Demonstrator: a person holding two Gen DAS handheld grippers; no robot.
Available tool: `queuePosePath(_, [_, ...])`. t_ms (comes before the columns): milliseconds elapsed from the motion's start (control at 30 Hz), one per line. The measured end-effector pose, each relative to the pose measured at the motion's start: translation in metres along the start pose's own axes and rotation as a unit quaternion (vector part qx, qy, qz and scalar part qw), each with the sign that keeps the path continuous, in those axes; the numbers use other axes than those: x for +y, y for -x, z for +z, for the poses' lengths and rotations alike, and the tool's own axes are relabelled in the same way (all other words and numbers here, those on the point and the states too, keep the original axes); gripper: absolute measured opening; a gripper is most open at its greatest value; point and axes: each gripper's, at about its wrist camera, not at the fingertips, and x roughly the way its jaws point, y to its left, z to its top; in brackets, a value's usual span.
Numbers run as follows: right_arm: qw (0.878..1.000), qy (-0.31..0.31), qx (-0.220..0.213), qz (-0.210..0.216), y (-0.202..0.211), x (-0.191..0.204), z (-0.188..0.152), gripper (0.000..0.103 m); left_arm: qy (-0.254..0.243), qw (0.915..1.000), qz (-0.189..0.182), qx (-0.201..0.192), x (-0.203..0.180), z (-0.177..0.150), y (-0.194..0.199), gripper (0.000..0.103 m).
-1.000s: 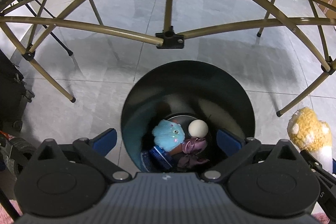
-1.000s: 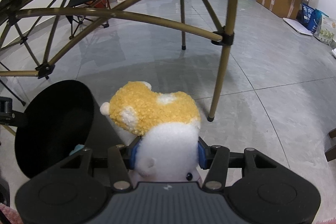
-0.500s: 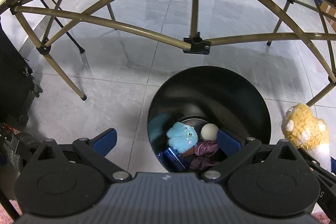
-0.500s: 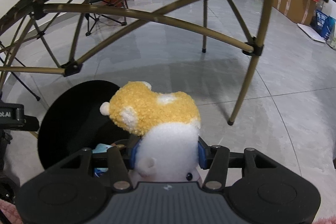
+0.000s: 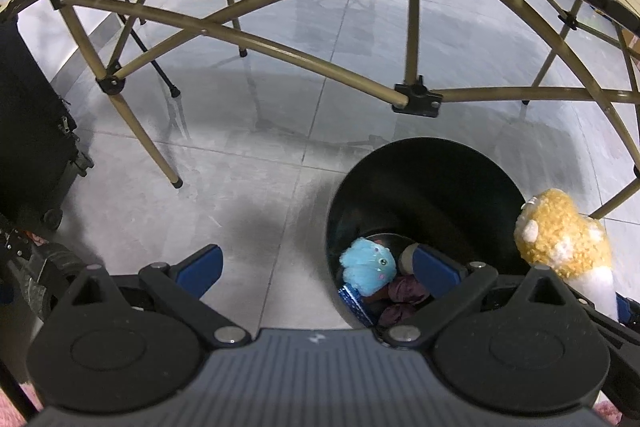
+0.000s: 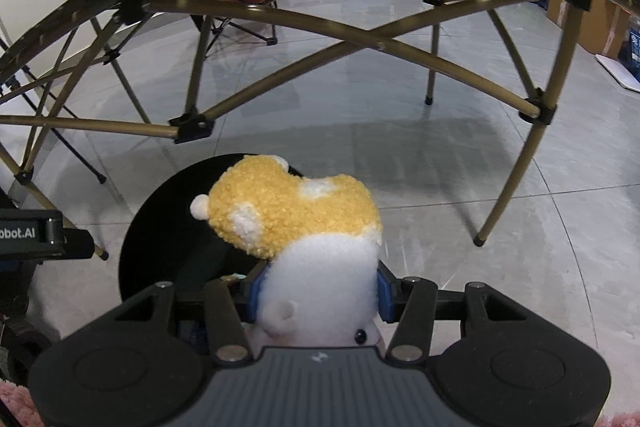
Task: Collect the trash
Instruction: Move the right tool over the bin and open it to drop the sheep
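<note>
The right gripper (image 6: 318,293) is clamping a plush toy (image 6: 304,247) by its white lower body, with the blue pads pressing in from both sides and the yellow head sticking out past the fingertips. Gripping it low like this is leaving the bulky head free, so it can likely drop head first once it is let go. The toy is hanging above the near edge of a black bin (image 6: 160,227) that is standing on the grey tiled floor (image 6: 440,167) under a folding table frame (image 6: 360,39). In the left wrist view the same toy (image 5: 560,239) is showing at the right rim of the bin (image 5: 432,163), not yet inside it.

The left gripper (image 5: 316,269) is standing wide open with nothing between its blue pads; one pad is lying over the bin mouth and the other over bare floor. It is probably idling to the side so the other hand has room.

Inside the bin, a light blue fuzzy toy (image 5: 368,265), a purple bundle (image 5: 404,293) and a shiny blue wrapper (image 5: 354,301) are already lying at the bottom. The job seems well along, and the next step is likely carrying the toy further over the opening before releasing
</note>
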Motion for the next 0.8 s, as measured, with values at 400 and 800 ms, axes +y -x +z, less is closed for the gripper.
queuePosePath(400, [1.000,0.001,0.023,0.019,-0.014,0.028,0.003,0.051,0.025,0.9996,0.011,0.001,0.039,-0.002,-0.001,0.103])
queuePosePath(800, [0.998,0.010,0.055,0.034,-0.037,0.057,0.004,0.051,0.042,0.9989,0.019,0.012,0.065,-0.005,-0.006,0.103])
